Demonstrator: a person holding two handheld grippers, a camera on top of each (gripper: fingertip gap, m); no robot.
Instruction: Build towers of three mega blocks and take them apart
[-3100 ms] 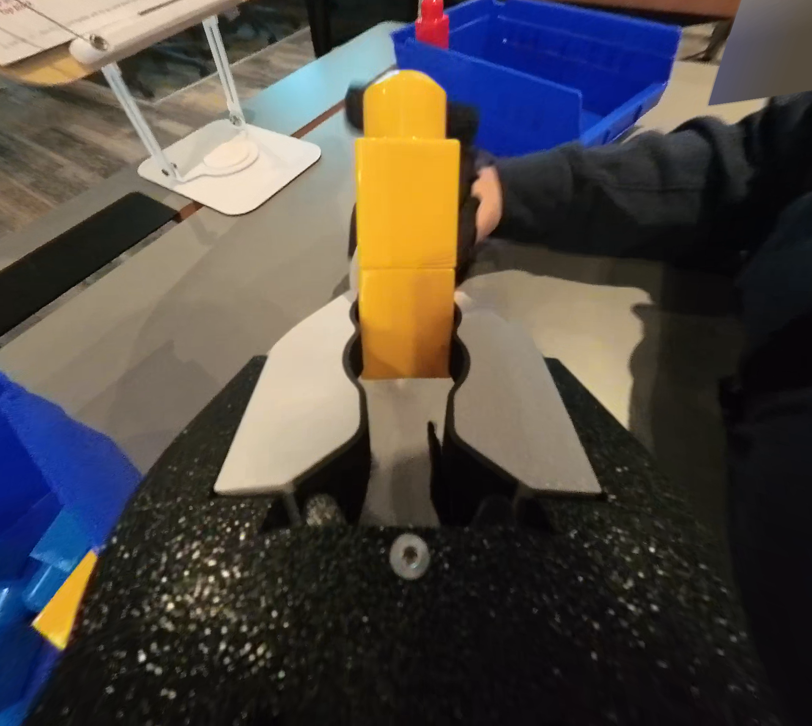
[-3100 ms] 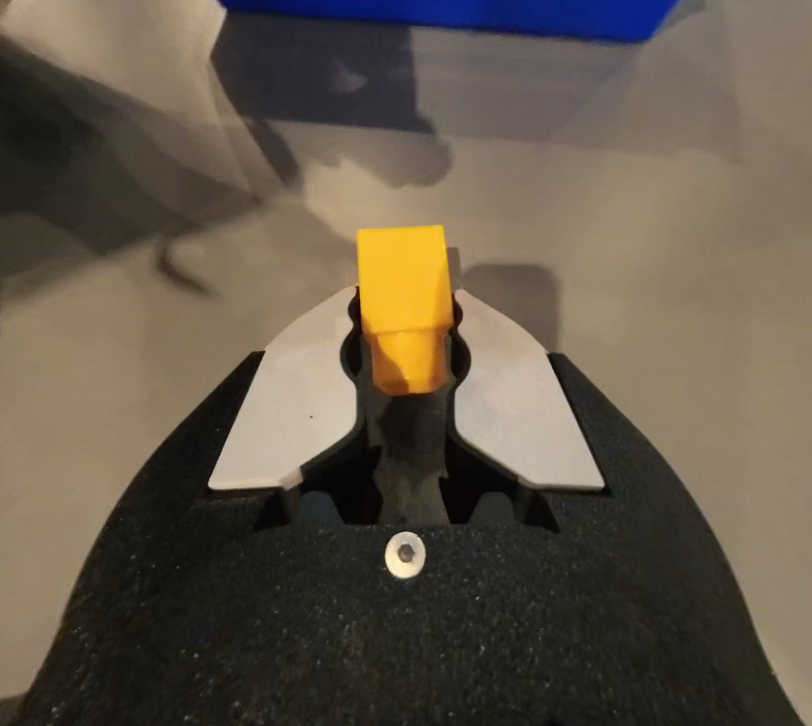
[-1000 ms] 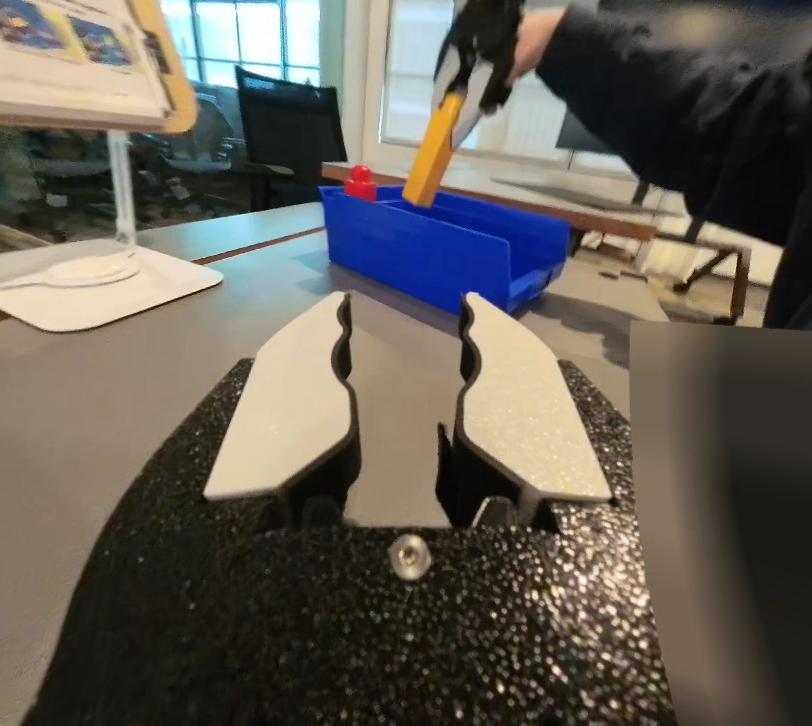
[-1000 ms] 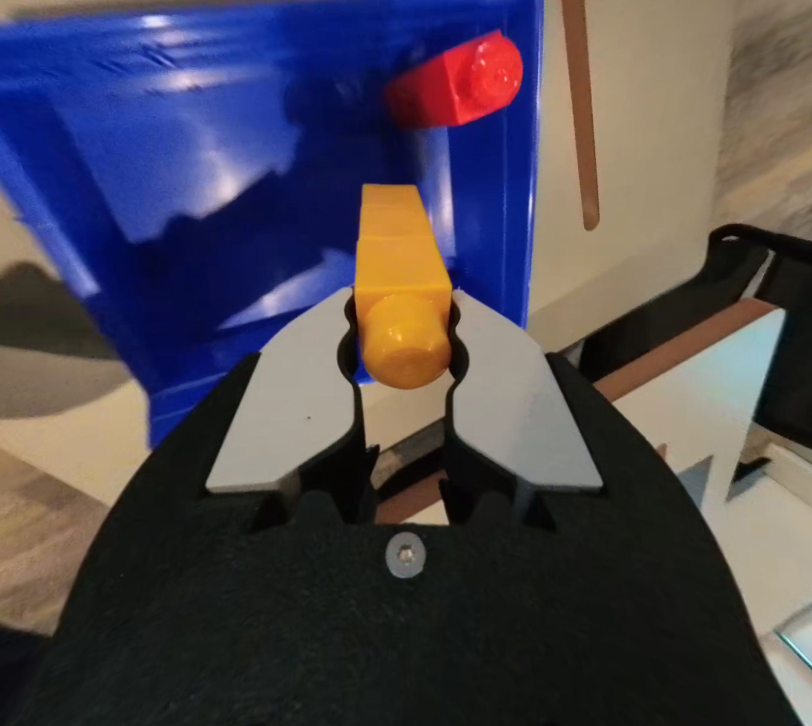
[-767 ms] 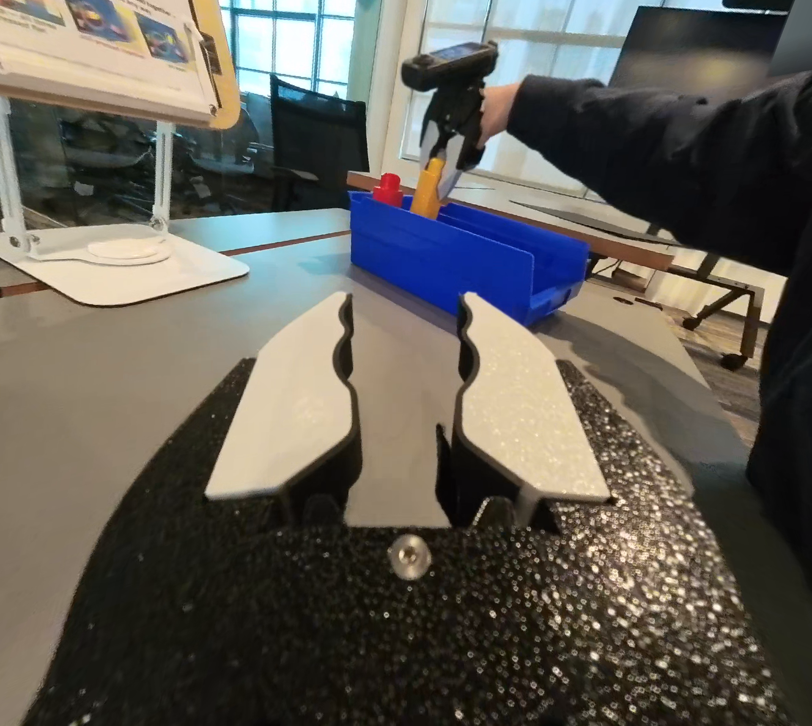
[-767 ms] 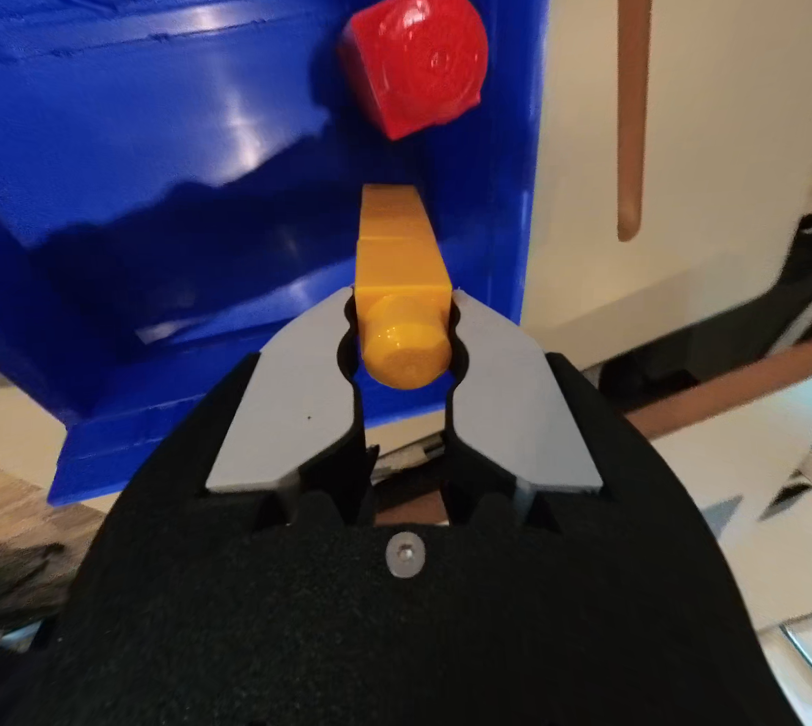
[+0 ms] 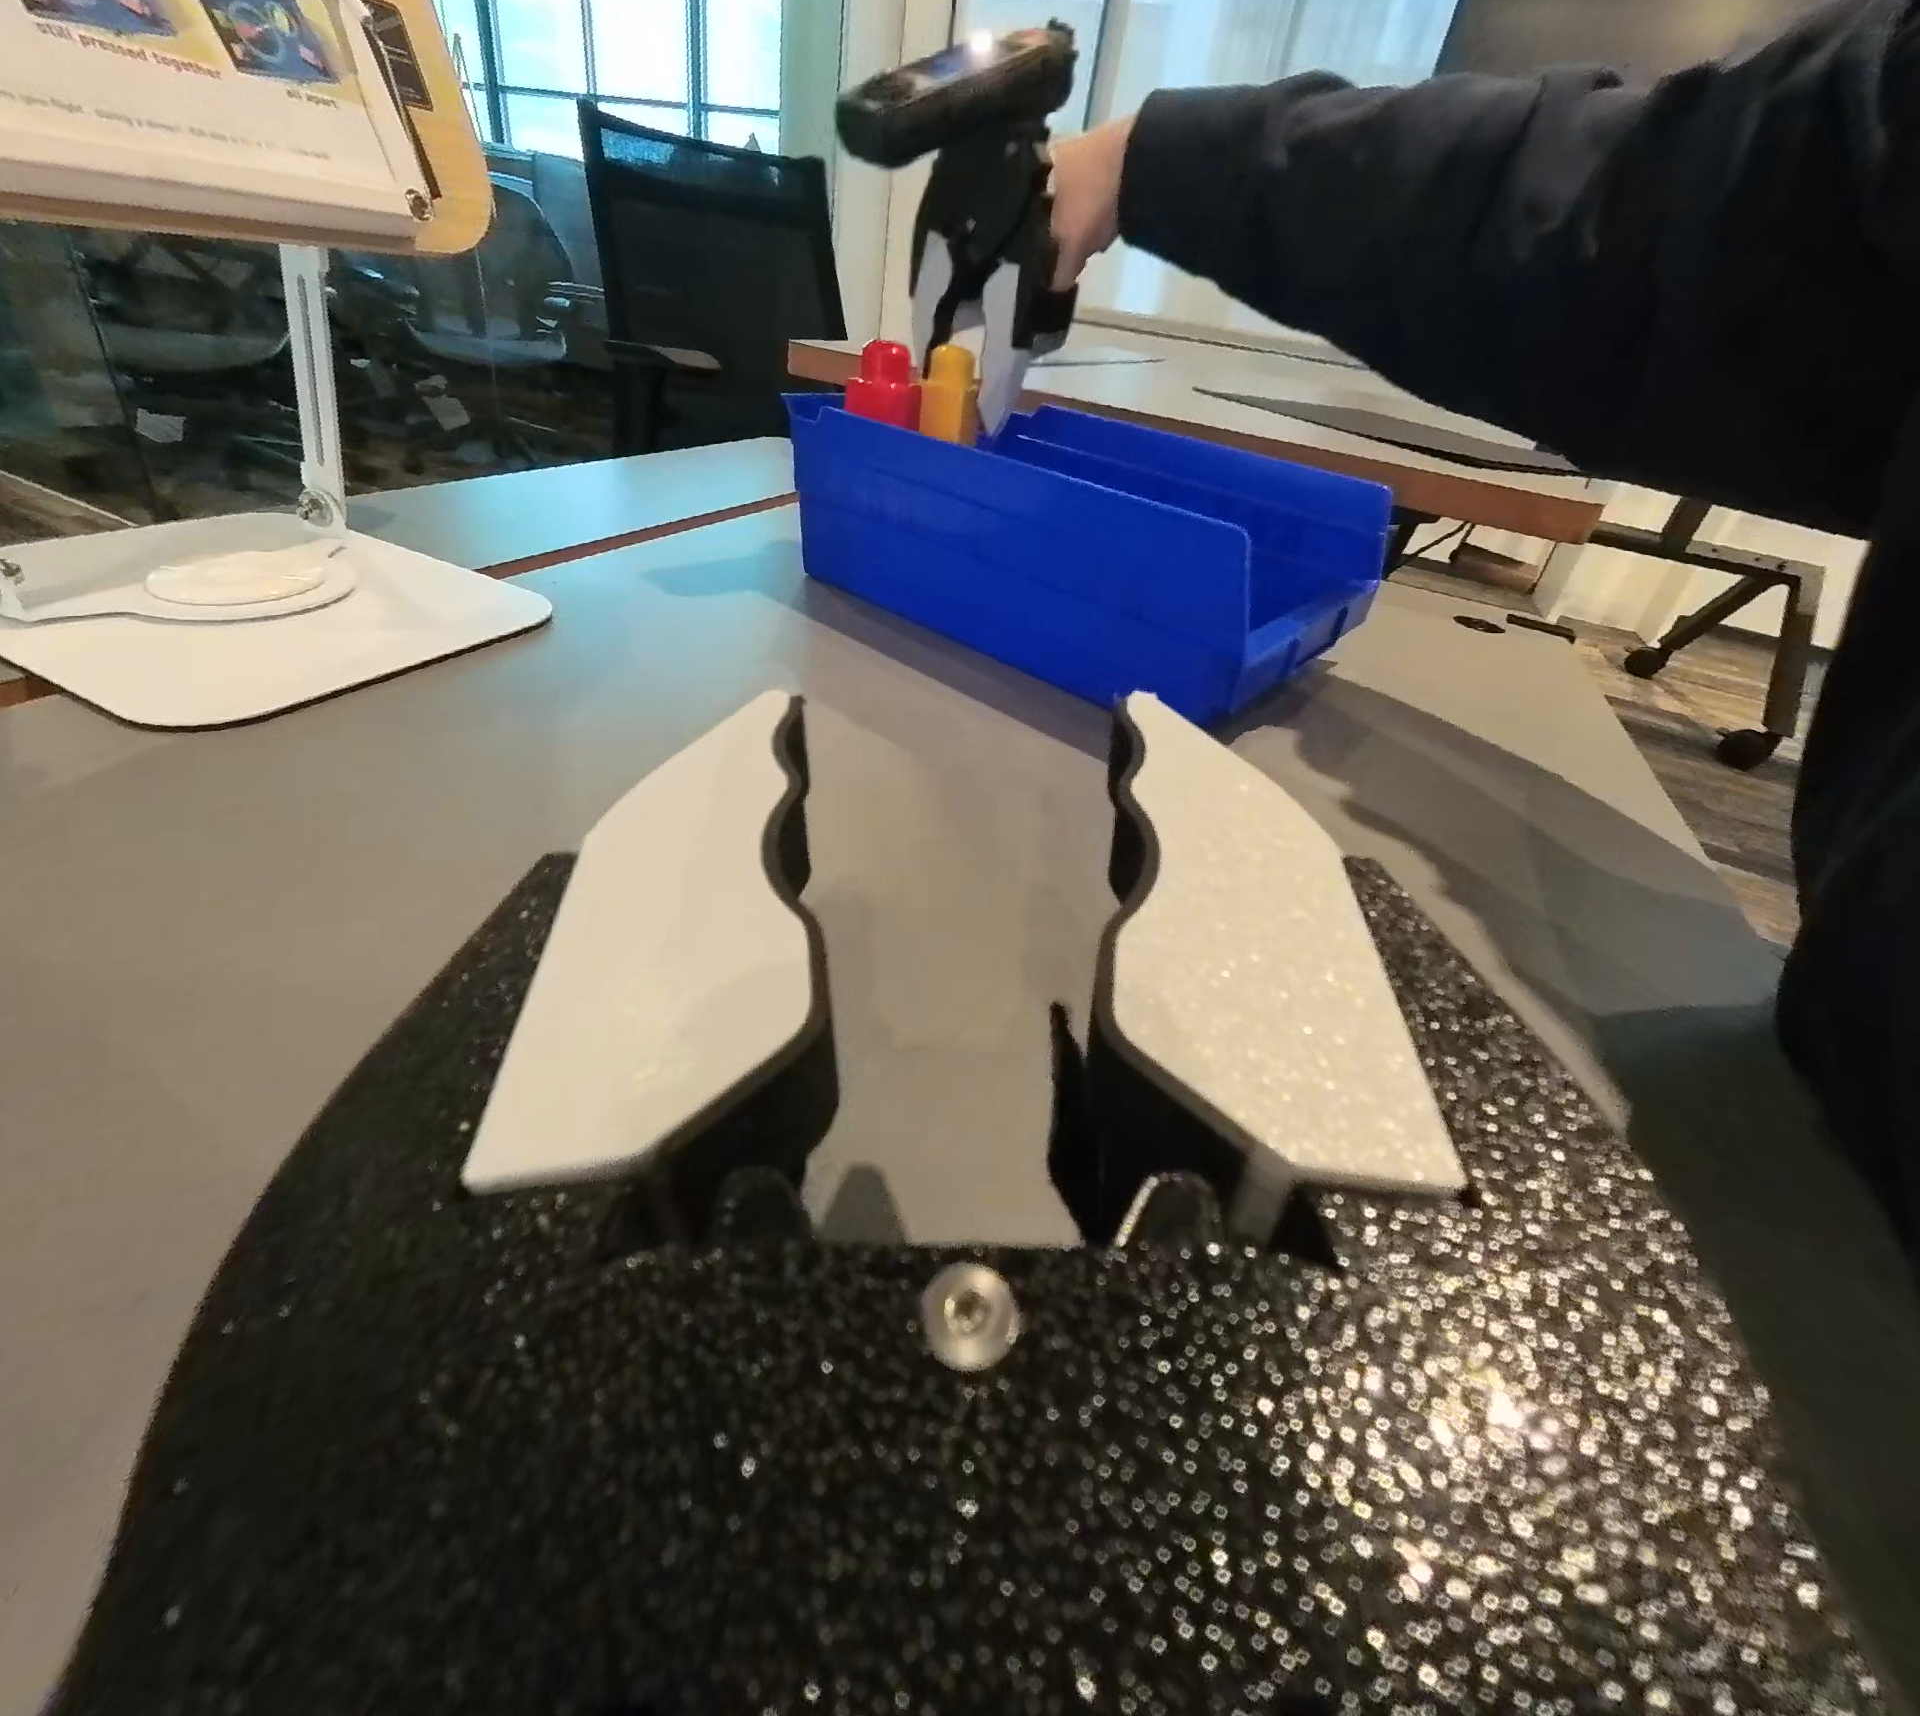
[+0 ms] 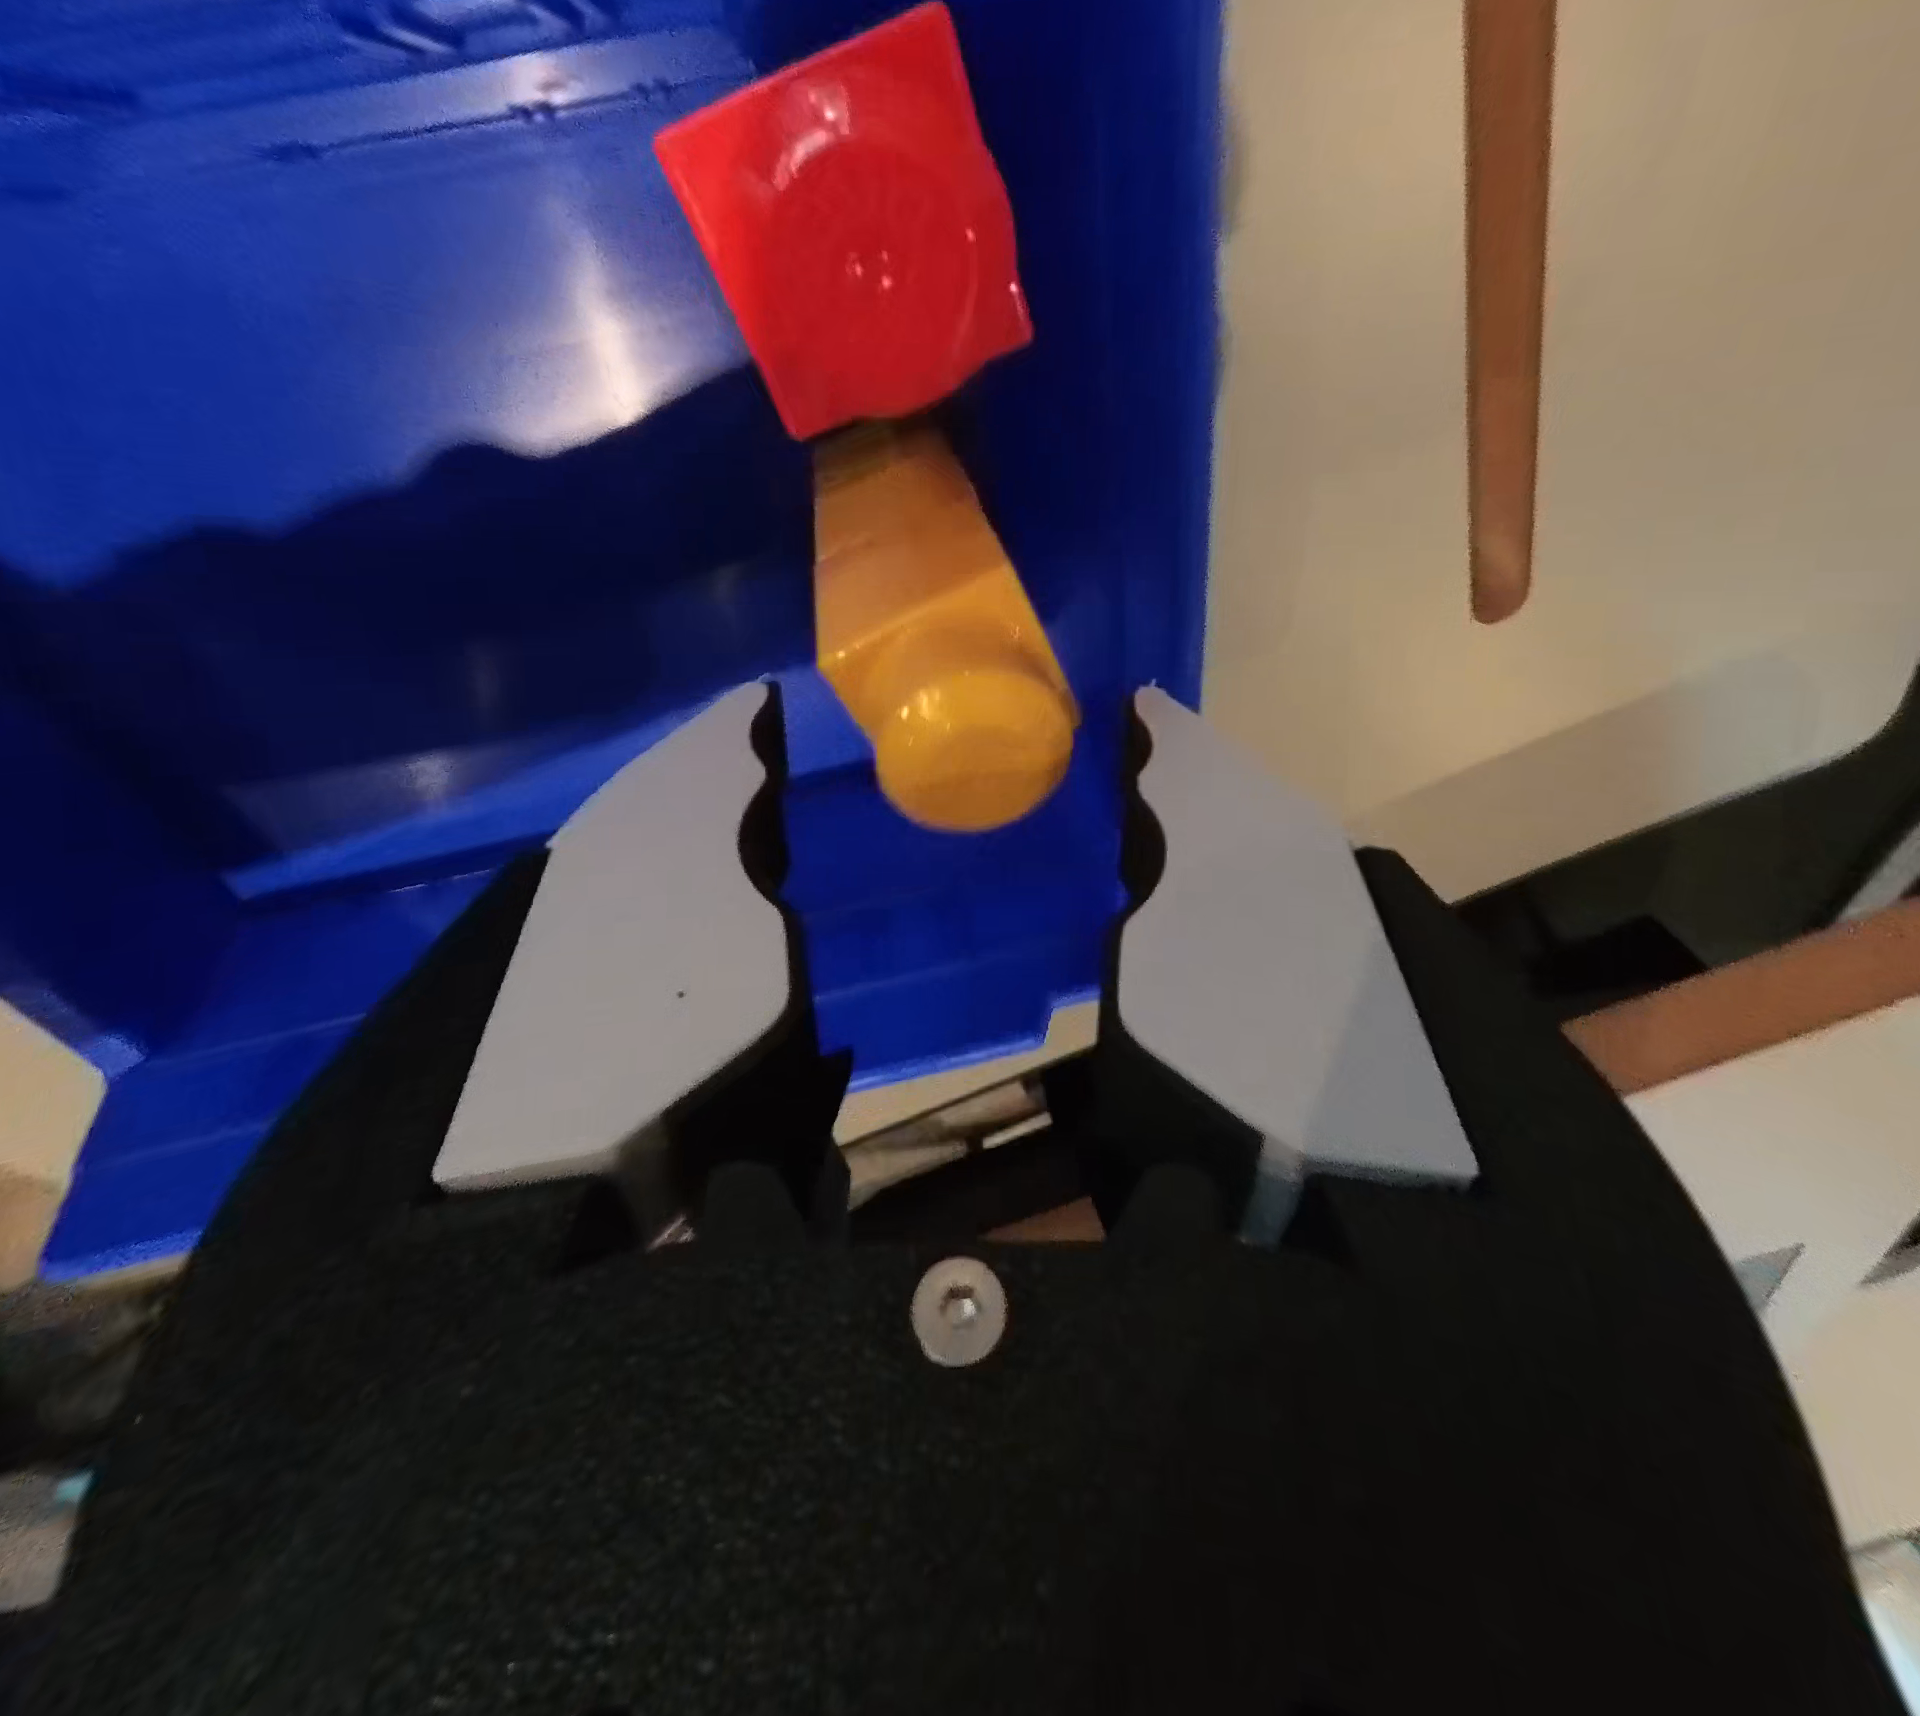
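Left wrist view. The left gripper [image 7: 956,819] hangs low over the grey table [image 7: 260,835] with its jaws wide and nothing between them, as they were a second ago. At about 12 o'clock stands the blue bin [image 7: 1049,565]; the right gripper [image 7: 966,341] is poised over its far end with fingers parted. Two stud tops show above the bin wall there – the red tower [image 7: 883,383] and, just beside it, the yellow tower [image 7: 951,399]. A second ago the yellow tower was clamped in the right gripper above the bin; now it stands inside. A document stand [image 7: 239,617] sits at 10 o'clock.

Right wrist view. The right gripper [image 8: 956,741] looks down into the blue bin [image 8: 364,316]. Its jaws are wide; the yellow tower [image 8: 935,627] sits in the gap at 12 o'clock, leaning, clear of the left finger – contact with the right finger cannot be told. The red tower [image 8: 847,222] stands beyond it, seemingly touching.

Finding: release is made, so this tower counts as delivered. Both grippers are free for the next build.
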